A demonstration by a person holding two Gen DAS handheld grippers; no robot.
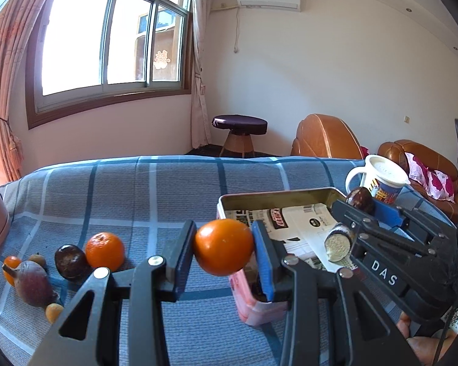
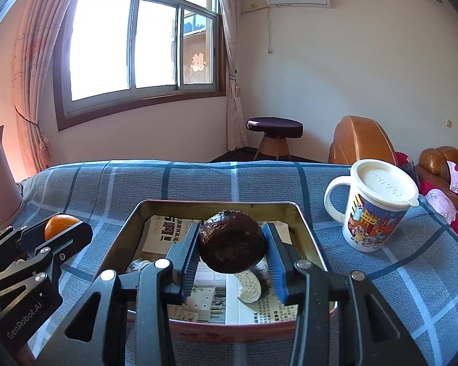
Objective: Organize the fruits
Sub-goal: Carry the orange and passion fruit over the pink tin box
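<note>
Carrying two fruits at once, we are pinching an orange in the left gripper beside the paper-lined tin, while the right gripper is clamping a dark passion fruit above the tin, ready to drop.

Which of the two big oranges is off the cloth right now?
The orange clamped in the left gripper, beside the tin. The other orange sits on the cloth among the loose fruit.
</note>
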